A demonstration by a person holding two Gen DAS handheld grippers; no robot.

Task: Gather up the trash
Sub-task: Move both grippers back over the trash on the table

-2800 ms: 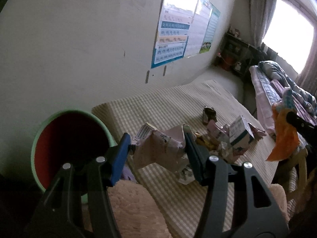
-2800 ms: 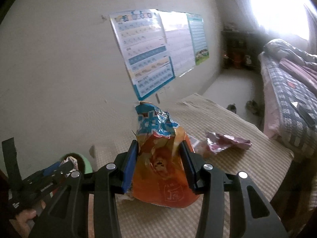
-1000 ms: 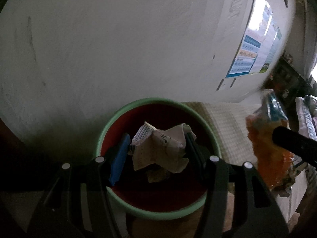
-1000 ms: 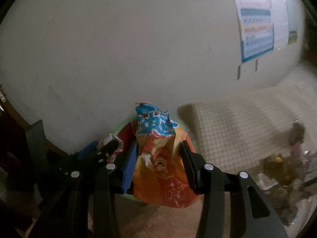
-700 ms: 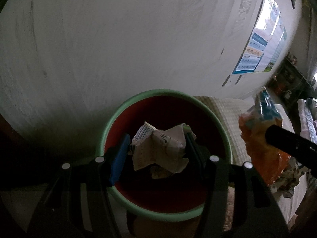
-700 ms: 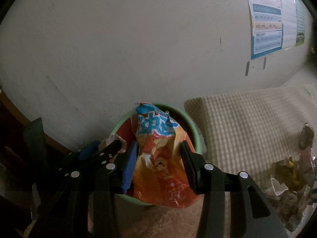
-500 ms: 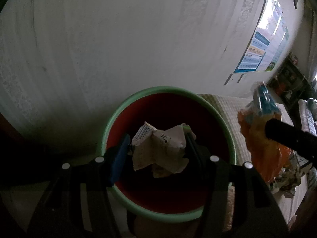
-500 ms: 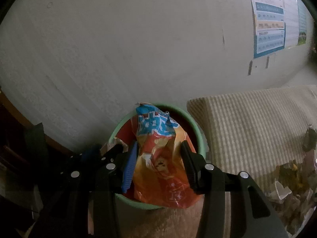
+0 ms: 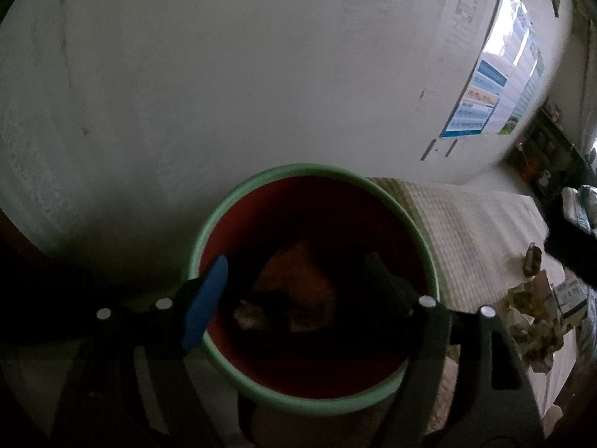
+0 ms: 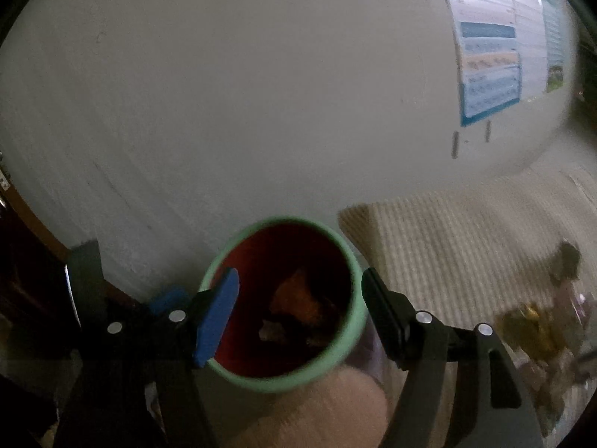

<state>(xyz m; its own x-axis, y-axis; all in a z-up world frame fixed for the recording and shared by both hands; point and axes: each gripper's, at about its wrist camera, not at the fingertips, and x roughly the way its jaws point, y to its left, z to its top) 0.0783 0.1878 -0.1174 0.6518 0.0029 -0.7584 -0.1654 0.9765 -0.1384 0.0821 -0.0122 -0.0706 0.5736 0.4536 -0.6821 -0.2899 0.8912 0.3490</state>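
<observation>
Both the left claw (image 9: 294, 283) and right claw (image 10: 298, 298) hang open and empty over the bin (image 9: 418, 231). An orange bag (image 9: 298, 280) lies inside. Lift straight up clear of the rim before heading for the trash pile (image 9: 537, 310).

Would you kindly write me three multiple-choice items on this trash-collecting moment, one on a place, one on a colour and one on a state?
1. Where does the orange snack bag lie?
A. inside the bin
B. on the checked cloth
C. in the right gripper

2. What colour is the rim of the bin?
A. blue
B. light green
C. yellow

3. How do the jaws of the left gripper and the right gripper stand?
A. both shut on trash
B. left open, right shut
C. both open and empty

Answers:
1 A, since the orange bag shows at the bottom of the red interior.
2 B, since a pale green ring rims the red inside.
3 C, since each pair stands wide apart with nothing between.
</observation>
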